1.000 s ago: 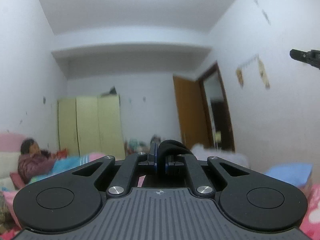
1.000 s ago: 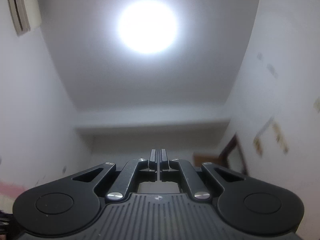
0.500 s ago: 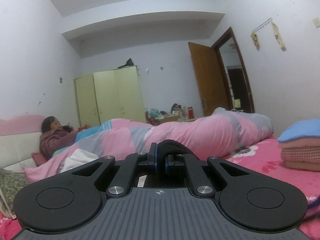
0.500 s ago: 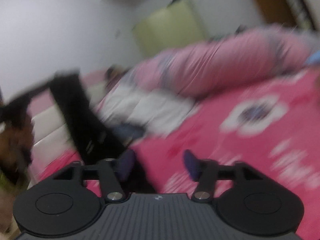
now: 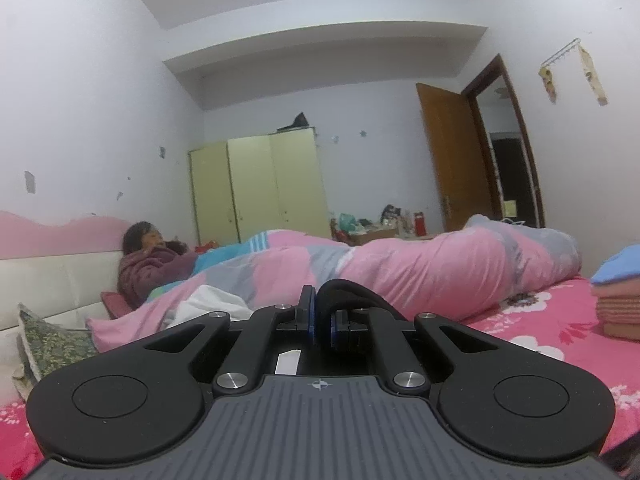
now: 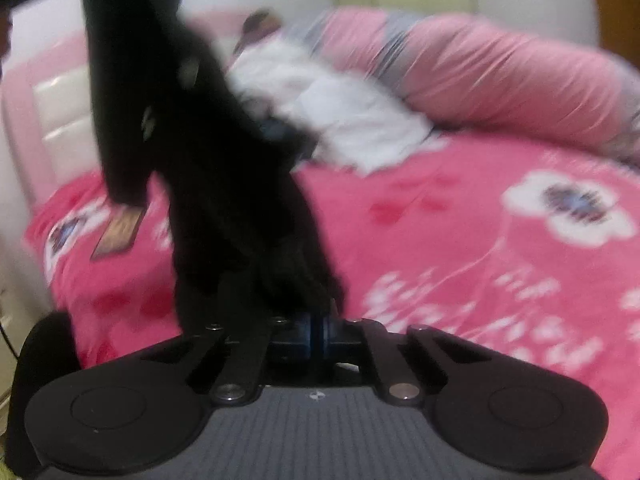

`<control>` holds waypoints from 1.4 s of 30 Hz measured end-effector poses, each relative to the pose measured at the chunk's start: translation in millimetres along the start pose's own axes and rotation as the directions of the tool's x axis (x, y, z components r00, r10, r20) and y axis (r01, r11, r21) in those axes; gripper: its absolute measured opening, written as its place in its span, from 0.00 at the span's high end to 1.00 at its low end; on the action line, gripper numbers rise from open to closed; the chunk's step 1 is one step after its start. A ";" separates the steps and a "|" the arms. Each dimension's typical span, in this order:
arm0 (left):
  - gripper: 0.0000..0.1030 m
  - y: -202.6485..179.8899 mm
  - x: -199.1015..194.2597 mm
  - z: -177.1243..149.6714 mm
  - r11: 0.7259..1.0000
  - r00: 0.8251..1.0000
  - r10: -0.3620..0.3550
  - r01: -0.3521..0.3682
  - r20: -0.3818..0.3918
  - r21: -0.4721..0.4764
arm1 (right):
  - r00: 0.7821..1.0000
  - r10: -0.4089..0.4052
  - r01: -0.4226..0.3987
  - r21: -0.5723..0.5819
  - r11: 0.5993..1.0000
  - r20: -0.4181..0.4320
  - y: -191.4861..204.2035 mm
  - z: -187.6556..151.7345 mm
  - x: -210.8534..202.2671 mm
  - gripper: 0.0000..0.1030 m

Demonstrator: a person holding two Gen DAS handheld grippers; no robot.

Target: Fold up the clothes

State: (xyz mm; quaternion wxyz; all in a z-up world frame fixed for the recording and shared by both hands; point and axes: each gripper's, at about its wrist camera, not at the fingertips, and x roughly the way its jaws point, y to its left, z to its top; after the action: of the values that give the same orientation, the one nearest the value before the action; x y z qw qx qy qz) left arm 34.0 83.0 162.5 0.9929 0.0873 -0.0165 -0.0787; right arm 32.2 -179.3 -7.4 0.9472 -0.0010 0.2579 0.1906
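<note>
Two tools are pinching one black garment [image 6: 208, 152] over the pink bed [image 6: 460, 216]. The left tool [image 5: 322, 316] is clenched on a black fold and pointing level toward the quilt [image 5: 400, 268]. The right tool [image 6: 316, 328] has just been closing; its jaws are now gripping the garment's lower edge, while the cloth is hanging up to the left.

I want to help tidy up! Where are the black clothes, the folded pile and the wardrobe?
black clothes [image 6: 224, 184]: right wrist view, middle of the hanging cloth.
folded pile [image 5: 620, 300]: left wrist view, its side.
wardrobe [image 5: 256, 188]: left wrist view, middle door.
</note>
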 end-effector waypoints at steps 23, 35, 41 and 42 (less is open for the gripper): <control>0.94 -7.4 -79.7 98.9 0.988 0.945 -0.006 0.055 0.326 -0.141 | 0.369 -0.453 0.581 0.180 0.794 0.811 -6.6 134.4 -281.3 0.98; 0.94 -24.4 -58.6 105.4 0.988 0.959 -0.067 0.102 0.275 -0.118 | 0.348 -0.476 0.584 0.210 0.784 0.808 -37.7 145.0 -287.2 0.98; 0.94 -40.0 4.5 73.2 0.991 0.985 -0.089 0.102 0.146 -0.084 | 0.421 -0.533 0.616 0.200 0.762 0.734 -76.1 157.6 -234.3 0.98; 0.94 -44.0 18.6 65.0 0.993 0.989 -0.088 0.097 0.121 -0.071 | 0.436 -0.545 0.622 0.197 0.758 0.716 -84.9 160.3 -220.2 0.98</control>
State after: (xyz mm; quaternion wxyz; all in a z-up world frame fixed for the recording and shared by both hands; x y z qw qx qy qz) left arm 42.6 26.2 219.0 0.9881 0.0450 -0.0680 -0.1305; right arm -33.8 -321.3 231.0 0.9712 -0.0584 -0.1737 -0.1525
